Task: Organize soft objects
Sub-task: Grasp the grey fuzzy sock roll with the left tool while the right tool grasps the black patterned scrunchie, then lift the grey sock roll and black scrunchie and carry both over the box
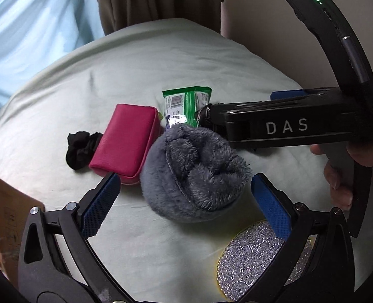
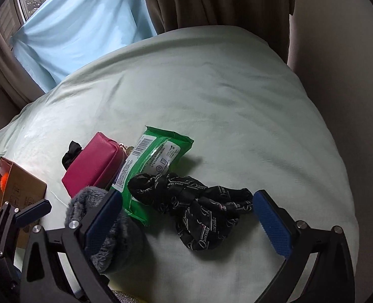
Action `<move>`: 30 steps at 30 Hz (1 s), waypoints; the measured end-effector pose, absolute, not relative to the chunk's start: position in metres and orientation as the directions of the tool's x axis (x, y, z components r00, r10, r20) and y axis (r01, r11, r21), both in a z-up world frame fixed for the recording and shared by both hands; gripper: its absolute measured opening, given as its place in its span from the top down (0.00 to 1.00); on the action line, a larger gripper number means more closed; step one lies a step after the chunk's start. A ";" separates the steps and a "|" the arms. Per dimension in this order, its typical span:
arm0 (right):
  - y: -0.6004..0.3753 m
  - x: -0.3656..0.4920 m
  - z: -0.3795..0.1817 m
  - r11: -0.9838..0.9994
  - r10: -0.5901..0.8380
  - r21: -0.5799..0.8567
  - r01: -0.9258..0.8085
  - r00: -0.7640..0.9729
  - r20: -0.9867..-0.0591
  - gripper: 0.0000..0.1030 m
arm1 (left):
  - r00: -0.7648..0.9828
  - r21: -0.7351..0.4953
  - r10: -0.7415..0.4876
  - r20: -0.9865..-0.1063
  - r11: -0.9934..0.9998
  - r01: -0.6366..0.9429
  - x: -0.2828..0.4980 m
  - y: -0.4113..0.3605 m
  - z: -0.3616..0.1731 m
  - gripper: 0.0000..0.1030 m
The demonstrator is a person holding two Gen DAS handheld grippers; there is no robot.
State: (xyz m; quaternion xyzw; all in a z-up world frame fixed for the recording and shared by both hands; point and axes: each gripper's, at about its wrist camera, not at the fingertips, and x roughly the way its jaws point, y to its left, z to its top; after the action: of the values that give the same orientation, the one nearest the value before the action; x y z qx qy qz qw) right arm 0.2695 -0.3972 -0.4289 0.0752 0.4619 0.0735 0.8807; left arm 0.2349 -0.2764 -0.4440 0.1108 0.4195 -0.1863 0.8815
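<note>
Little of the sorting appears to be done. Most soft things are seen lying loose on the bed (image 2: 211, 80). The left gripper (image 1: 183, 197) is held with its fingers spread on either side of a grey fleece hat (image 1: 194, 169), which is not yet pinched. The right gripper (image 2: 186, 214) is likewise spread, with a black printed scarf (image 2: 199, 209) lying between and just ahead of its fingers. Beyond the left fingers a pink pouch (image 1: 125, 139), a black scrunchie (image 1: 80, 149) and a green wipes pack (image 1: 183, 106) are clustered. A glittery round pad (image 1: 257, 257) lies under the left gripper's right finger. A cardboard box (image 2: 17, 189), holding something orange, is judged the likely destination.
</note>
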 end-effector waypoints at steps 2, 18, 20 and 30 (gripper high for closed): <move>-0.398 0.273 -0.437 0.973 0.216 0.222 -0.058 0.558 -0.801 0.02 | 0.579 0.047 -0.241 -0.779 0.898 0.438 0.239 -0.280 -0.451 0.00; -0.399 0.274 -0.452 0.959 0.254 0.279 -0.041 0.553 -0.793 0.54 | 0.518 0.034 -0.245 -0.820 0.882 0.470 0.256 -0.291 -0.467 0.45; -0.398 0.273 -0.450 0.961 0.251 0.275 -0.042 0.554 -0.794 0.62 | 0.512 0.029 -0.246 -0.823 0.882 0.471 0.256 -0.290 -0.465 0.46; -0.401 0.260 -0.426 0.965 0.232 0.263 -0.025 0.552 -0.801 0.82 | 0.528 0.027 -0.238 -0.815 0.895 0.444 0.253 -0.279 -0.434 0.46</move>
State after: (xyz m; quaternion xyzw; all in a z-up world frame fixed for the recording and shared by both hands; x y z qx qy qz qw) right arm 0.2598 -0.4009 -0.4258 0.1110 0.4674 0.0735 0.8740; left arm 0.2526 -0.2793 -0.4339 0.1163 0.4441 -0.1968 0.8663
